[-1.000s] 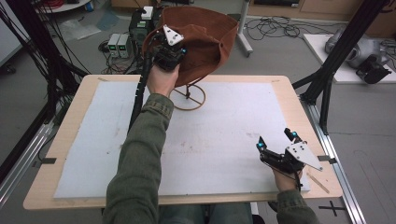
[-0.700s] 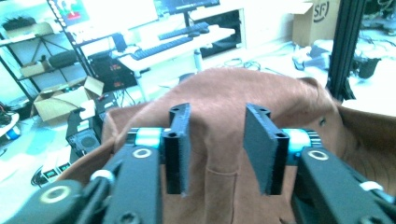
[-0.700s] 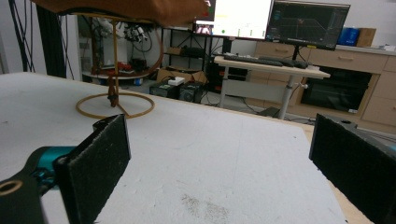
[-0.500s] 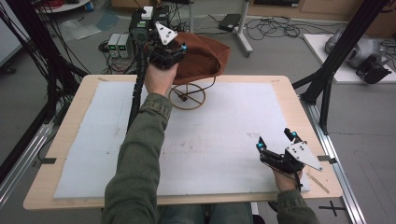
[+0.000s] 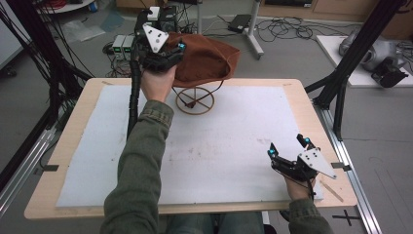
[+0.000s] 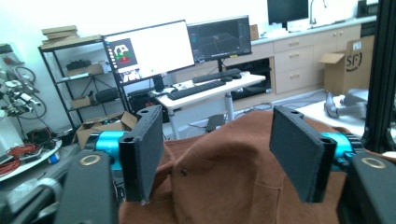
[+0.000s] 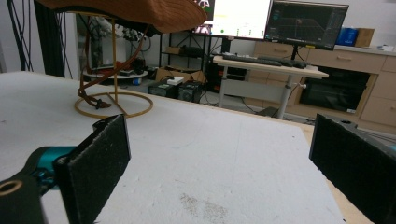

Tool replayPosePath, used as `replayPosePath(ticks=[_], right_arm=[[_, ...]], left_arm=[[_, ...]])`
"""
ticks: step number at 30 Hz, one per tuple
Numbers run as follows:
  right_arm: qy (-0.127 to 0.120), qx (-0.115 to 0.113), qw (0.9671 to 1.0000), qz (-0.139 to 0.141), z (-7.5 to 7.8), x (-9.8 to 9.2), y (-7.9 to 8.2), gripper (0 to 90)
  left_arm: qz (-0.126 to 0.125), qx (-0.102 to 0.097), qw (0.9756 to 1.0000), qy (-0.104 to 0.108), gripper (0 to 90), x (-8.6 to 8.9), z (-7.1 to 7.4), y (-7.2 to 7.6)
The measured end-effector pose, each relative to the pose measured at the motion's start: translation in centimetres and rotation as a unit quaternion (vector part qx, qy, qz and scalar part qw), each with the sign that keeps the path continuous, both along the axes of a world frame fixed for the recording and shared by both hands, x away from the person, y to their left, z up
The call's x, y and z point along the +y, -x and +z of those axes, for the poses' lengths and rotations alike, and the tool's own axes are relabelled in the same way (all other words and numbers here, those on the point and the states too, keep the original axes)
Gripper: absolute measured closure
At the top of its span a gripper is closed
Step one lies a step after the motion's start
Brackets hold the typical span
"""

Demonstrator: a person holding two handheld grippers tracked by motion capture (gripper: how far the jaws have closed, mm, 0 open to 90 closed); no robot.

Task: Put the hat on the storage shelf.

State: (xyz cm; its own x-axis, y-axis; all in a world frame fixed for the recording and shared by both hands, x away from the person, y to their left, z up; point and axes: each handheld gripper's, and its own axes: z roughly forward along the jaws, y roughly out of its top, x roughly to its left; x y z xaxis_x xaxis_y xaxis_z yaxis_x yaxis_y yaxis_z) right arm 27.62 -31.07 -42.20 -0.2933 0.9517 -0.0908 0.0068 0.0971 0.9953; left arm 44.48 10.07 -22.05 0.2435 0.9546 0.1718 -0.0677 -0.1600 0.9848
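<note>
- High view: the brown hat (image 5: 204, 61) sits on a gold wire stand (image 5: 195, 101) at the counter's (image 5: 73, 126) far edge; a nudge could topple hat and stand backward.
- Left gripper (image 5: 168, 53), jaws wide and holding nothing, hovers at the hat's left side, crown between them.
- Right gripper (image 5: 287, 151), wide and empty, rests near right, well apart from the hat.

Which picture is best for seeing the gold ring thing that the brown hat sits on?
The right gripper view: the stand shows from the side, with ring base and upright post under the hat. The high view shows its ring base from above, post mostly hidden. In the left gripper view, the hat covers it.
</note>
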Motion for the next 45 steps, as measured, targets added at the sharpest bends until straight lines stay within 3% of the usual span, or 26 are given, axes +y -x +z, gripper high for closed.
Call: replayPosePath(ticks=[8, 12, 20, 23, 26, 32, 34, 37, 45], right_arm=[[-0.008, -0.005, 0.9999, -0.007, 0.2, -0.2, 0.3, 4.8], [-0.013, -0.014, 0.9998, -0.011, 0.4, -0.3, 0.4, 4.8], [-0.032, -0.020, 0.9989, -0.026, 0.6, 0.1, 0.7, 4.8], [-0.035, -0.020, 0.9987, -0.031, 0.6, 0.2, 0.8, 4.9], [-0.039, -0.023, 0.9982, -0.039, 0.7, 0.3, 0.8, 4.9], [-0.043, -0.024, 0.9976, -0.048, 0.6, 0.3, 0.7, 4.8], [-0.039, -0.022, 0.9978, -0.048, 0.6, 0.4, 0.8, 4.8], [-0.035, -0.022, 0.9979, -0.049, 0.5, 0.6, 0.7, 4.8], [-0.021, -0.024, 0.9987, -0.040, 0.2, 1.4, 0.5, 4.8]], left_arm=[[0.012, -0.041, 0.9985, 0.033, 27.7, 3.5, 1.3, 3.7], [0.034, -0.057, 0.9964, 0.051, 23.4, 5.6, 1.6, 5.5], [0.078, -0.077, 0.9918, 0.066, 20.7, 9.4, -0.2, 9.3], [0.093, -0.072, 0.9901, 0.076, 20.7, 11.2, -1.3, 10.7], [0.112, -0.063, 0.9891, 0.072, 20.9, 12.7, -2.8, 12.1], [0.136, -0.039, 0.9859, 0.089, 20.9, 15.6, -6.7, 14.6], [0.141, -0.040, 0.9847, 0.094, 20.9, 16.4, -8.3, 15.7], [0.158, -0.044, 0.9823, 0.091, 20.9, 17.1, -10.2, 16.7], [0.173, -0.033, 0.9800, 0.093, 21.2, 17.7, -14.7, 18.8]])
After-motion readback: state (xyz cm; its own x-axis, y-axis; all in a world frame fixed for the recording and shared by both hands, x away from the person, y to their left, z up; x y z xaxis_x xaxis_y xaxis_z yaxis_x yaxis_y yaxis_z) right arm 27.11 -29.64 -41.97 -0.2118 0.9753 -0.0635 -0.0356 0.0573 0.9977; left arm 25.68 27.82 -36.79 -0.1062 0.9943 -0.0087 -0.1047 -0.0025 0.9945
